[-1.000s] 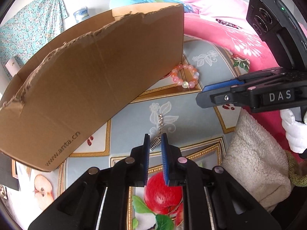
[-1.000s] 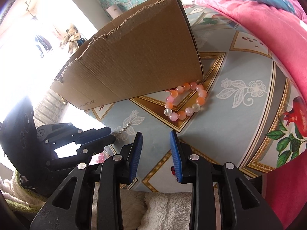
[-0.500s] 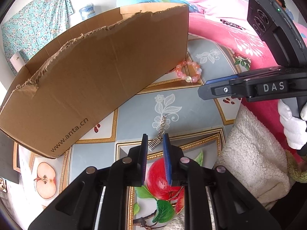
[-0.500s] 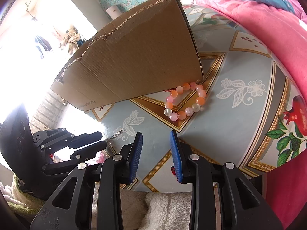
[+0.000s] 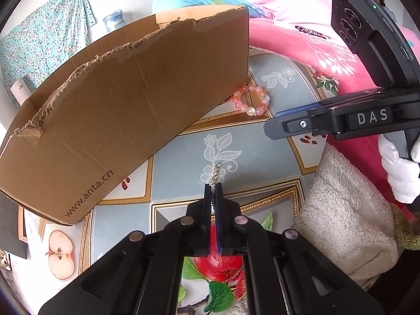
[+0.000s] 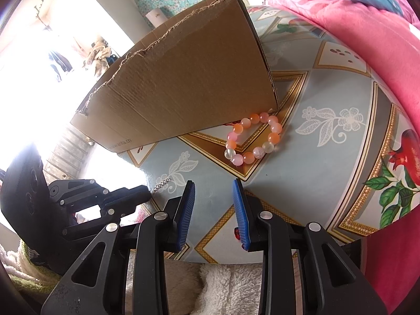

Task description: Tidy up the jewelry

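My left gripper (image 5: 213,187) is shut on a silver chain pendant (image 5: 215,174), whose links stick out past the fingertips over the patterned tablecloth. The same chain (image 6: 160,184) shows in the right wrist view at the tip of the left gripper (image 6: 143,195). A pink and orange bead bracelet (image 5: 251,99) lies on the cloth against the corner of the cardboard box (image 5: 126,99); it also shows in the right wrist view (image 6: 253,137). My right gripper (image 6: 214,186) is open and empty, a little short of the bracelet. The box (image 6: 183,84) stands behind it.
A pink blanket (image 6: 367,26) lies along the right and far side. A cream fleece cloth (image 5: 346,225) lies at the table's near right edge. The right gripper's body (image 5: 341,120) reaches in from the right in the left wrist view.
My left gripper has closed its jaws on the chain pendant and pulled back slightly. The right gripper has stayed in place, still open.
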`<control>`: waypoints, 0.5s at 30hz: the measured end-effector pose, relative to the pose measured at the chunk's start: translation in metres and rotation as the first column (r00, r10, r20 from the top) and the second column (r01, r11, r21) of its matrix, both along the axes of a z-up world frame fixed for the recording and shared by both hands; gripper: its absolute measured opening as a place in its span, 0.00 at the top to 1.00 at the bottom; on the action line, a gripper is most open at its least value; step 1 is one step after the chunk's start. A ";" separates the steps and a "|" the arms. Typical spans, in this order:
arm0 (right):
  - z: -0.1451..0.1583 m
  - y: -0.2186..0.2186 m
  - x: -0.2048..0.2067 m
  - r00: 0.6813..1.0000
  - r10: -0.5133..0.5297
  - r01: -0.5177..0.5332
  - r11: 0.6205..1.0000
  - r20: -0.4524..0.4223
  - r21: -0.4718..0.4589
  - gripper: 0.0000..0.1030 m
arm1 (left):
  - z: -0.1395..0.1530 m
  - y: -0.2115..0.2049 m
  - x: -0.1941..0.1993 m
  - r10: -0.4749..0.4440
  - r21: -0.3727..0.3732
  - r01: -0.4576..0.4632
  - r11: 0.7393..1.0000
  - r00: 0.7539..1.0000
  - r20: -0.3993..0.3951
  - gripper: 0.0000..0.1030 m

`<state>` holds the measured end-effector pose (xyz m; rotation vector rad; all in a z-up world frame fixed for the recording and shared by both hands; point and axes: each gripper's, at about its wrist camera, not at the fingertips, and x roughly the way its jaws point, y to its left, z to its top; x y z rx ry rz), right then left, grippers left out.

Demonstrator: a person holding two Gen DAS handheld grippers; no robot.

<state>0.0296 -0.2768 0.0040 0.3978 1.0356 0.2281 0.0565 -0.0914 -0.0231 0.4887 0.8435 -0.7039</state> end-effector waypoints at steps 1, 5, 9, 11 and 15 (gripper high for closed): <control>0.000 0.000 0.000 1.000 0.000 0.000 1.000 0.000 0.001 0.72 | 0.001 0.001 0.000 0.005 -0.004 -0.005 1.000 1.000 0.003 0.98; 0.001 -0.001 -0.001 1.000 -0.002 0.002 1.000 0.002 0.003 0.72 | 0.011 0.007 0.001 0.031 -0.031 -0.030 0.999 0.999 0.018 0.98; 0.001 -0.001 -0.001 1.000 -0.001 0.001 1.000 0.002 0.004 0.72 | 0.021 0.012 0.005 0.061 -0.054 -0.059 0.997 0.998 0.033 0.98; 0.001 -0.002 0.000 1.000 -0.002 0.002 1.000 0.002 0.004 0.72 | 0.024 0.013 0.007 0.076 -0.061 -0.074 0.995 0.997 0.028 0.98; 0.001 -0.002 -0.001 1.000 -0.001 0.001 1.000 0.002 0.004 0.72 | 0.024 0.009 0.013 0.114 -0.041 -0.113 0.993 0.993 0.025 0.98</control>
